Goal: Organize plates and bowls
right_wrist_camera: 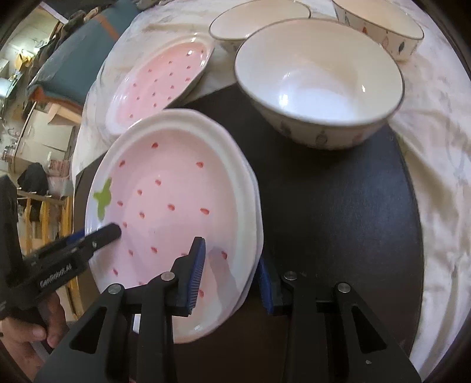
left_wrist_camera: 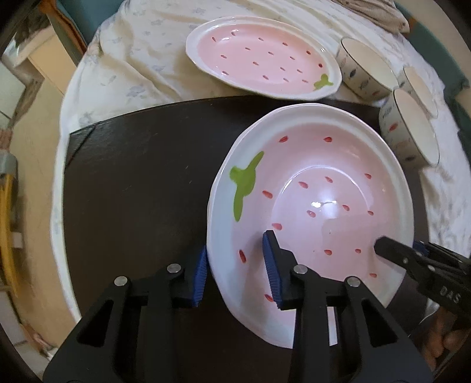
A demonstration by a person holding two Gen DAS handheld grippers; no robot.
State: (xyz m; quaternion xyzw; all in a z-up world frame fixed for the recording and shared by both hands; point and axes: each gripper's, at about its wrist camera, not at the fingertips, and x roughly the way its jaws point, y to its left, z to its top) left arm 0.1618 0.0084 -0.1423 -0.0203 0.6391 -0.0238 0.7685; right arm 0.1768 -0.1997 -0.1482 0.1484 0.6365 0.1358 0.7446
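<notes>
A pink plate (left_wrist_camera: 312,206) with red seed marks and a green leaf lay on a black mat (left_wrist_camera: 141,188), toward the mat's right side in the left wrist view. In the right wrist view a second white rim showed under its right edge, so it seemed to sit on another plate of the same kind; how many were stacked I could not tell. The plate held nothing.

The left gripper (left_wrist_camera: 235,269) stood at the plate's near-left rim. One blue pad (left_wrist_camera: 200,274) was outside the rim and the other over the pink inside, with the rim between them. The fingers were spread apart, and whether the pads pressed the rim I could not tell.

The right gripper (right_wrist_camera: 231,272) stood at the opposite, near-right rim in the same manner: one blue pad (right_wrist_camera: 195,275) over the pink inside, the other outside the stacked rims. Its fingers were also spread, and a firm grip could not be confirmed.

A second pink plate (left_wrist_camera: 263,57) lay on the white cloth (left_wrist_camera: 132,62) just beyond the mat's far edge, empty. Three white bowls with small painted marks stood near the far-right corner. The nearest bowl (right_wrist_camera: 319,81) rested partly on the mat's far edge, and the other two bowls (right_wrist_camera: 259,19) were behind it on the cloth. All bowls whose inside showed were empty.
</notes>
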